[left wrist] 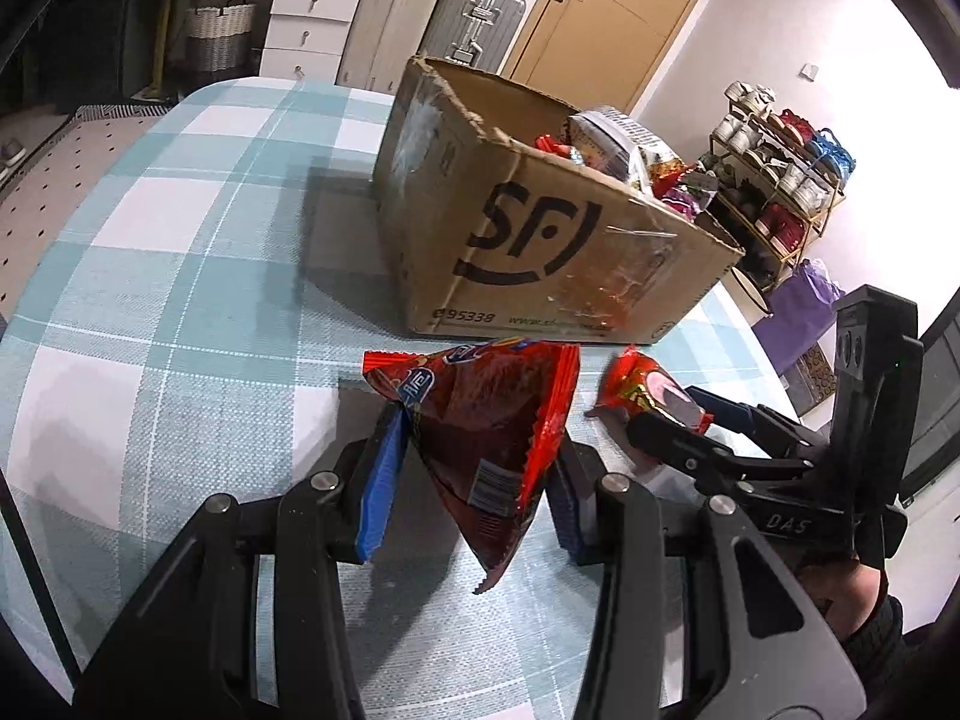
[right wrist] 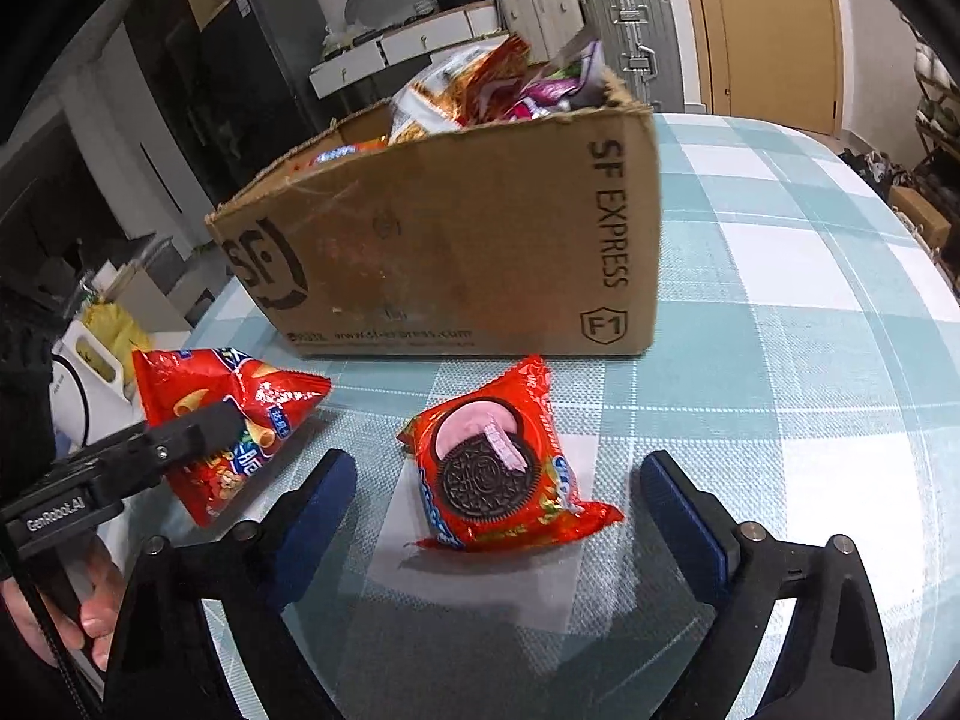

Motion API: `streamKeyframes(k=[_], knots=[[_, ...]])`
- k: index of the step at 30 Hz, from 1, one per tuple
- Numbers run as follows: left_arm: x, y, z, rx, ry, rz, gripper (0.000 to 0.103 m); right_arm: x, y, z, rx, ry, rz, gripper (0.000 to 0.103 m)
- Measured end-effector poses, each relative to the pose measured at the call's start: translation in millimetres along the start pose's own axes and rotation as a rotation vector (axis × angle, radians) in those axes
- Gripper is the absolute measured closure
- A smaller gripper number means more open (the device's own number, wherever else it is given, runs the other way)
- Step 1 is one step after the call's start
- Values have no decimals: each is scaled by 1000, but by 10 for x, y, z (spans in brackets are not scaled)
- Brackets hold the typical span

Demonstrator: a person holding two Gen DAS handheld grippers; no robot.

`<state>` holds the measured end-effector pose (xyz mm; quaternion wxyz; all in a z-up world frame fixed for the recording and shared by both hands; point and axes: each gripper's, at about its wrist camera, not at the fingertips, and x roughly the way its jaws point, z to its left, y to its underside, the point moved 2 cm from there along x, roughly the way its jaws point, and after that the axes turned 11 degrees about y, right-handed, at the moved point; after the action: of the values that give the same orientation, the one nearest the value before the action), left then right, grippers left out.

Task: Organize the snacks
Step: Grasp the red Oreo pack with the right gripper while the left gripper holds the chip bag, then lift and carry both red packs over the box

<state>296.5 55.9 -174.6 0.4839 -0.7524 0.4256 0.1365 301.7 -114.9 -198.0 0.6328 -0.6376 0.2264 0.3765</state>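
Note:
My left gripper (left wrist: 474,468) is shut on a red chip bag (left wrist: 486,420), held just above the checked tablecloth in front of the cardboard box; it also shows in the right wrist view (right wrist: 240,414). My right gripper (right wrist: 498,510) is open, its blue pads either side of a red Oreo packet (right wrist: 498,468) lying flat on the cloth; the packet is also in the left wrist view (left wrist: 645,390). The cardboard SF box (left wrist: 540,240) (right wrist: 468,240) stands behind both packets, filled with several snack bags.
The table has a blue and white checked cloth (left wrist: 168,276). Its right edge drops off near a shoe rack (left wrist: 780,180). Suitcases (right wrist: 624,42) and drawers (left wrist: 312,24) stand behind the table.

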Motion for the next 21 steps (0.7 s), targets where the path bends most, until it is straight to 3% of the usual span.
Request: streamKeyframes(k=[5,7,9,16,21], knots=[[-68,-10,9,0,-14,-5,63,40,-27,113,-78,90,4,25],[-108,-17,-1,0,-19,-10,63,51,-35,143,-110,116,1,46],[-162,-15,-12,3,-24,-15,63,41,-35,169,-142,117,-4,59],[-348,23,-85,10,-38,-31,63,-140,6,19,-40,7,-17,59],[-496,57,-156,12,-44,-50,63,-401,74,-33,-4,-25,-54,59]])
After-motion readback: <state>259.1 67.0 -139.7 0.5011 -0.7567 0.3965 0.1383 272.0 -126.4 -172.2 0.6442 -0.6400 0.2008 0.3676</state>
